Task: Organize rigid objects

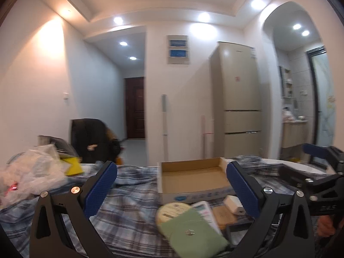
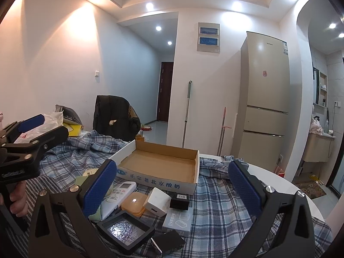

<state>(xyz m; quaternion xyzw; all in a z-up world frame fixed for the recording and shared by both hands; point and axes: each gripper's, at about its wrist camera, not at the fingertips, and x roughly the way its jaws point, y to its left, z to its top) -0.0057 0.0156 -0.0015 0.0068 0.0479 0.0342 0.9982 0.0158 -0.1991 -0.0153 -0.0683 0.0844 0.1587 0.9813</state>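
White walls and ceiling spotlights frame a round desk (image 2: 268,172) draped in a blue plaid cloth (image 2: 215,193). At left, the left gripper (image 1: 171,185) hovers with its fingers spread apart, holding nothing. Small rigid items cluster at the front of the cloth: a white remote (image 2: 120,191), an orange container (image 2: 134,202), a white charger (image 2: 158,200) and a small black box (image 2: 179,201). Just behind them sits an empty cardboard tray (image 2: 159,177). The right gripper (image 2: 172,186) hovers over the cluster, fingers wide apart. A beige refrigerator (image 2: 264,96) stands far right.

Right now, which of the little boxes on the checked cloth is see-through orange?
The flat translucent orange plastic box, lying between the white remote control and the white cube charger. The others are white, black or grey.
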